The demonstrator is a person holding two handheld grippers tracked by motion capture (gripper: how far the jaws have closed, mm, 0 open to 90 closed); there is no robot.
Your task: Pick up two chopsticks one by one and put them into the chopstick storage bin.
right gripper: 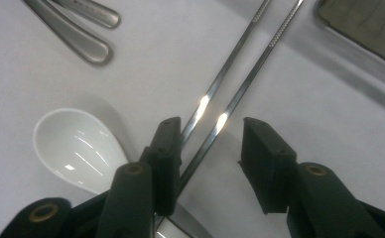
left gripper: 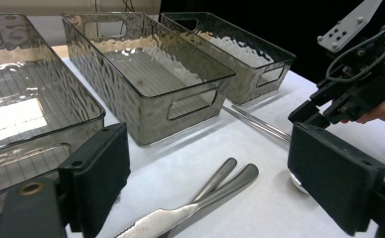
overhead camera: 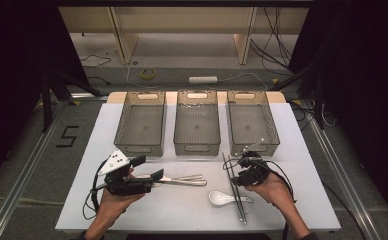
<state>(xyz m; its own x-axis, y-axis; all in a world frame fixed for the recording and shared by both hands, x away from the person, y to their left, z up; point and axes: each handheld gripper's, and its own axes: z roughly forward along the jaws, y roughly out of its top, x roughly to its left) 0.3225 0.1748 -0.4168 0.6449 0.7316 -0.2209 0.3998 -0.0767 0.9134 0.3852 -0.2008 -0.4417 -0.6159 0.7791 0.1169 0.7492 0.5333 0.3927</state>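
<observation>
Three clear grey plastic bins [overhead camera: 196, 125] stand in a row at the far side of the white table [overhead camera: 132, 210]. All three have nothing in them. Two long metal chopsticks [overhead camera: 234, 187] lie side by side on the table, in front of the right bin. One white soup spoon [overhead camera: 221, 198] lies just beside them, its handle going under them. Two metal pieces of cutlery [overhead camera: 182, 179] lie side by side near the middle of the table, in front of the middle bin; one looks like a knife.

Two grippers are in a person's hands. One, the right gripper [right gripper: 208, 148], points down over the chopsticks. Its jaws are partly apart, with both chopsticks between them; one chopstick is right against the left pad, the other pad is not touching. The left gripper [left gripper: 208, 173] sits low by the cutlery with its jaws wide apart and nothing pinched.

Grey floor goes around the table, with a black number five [overhead camera: 67, 136] taped on it. One yellow tape roll [overhead camera: 148, 73], one white power strip [overhead camera: 203, 79] and some cables lie on the floor behind. Dark curtains hang at both sides.
</observation>
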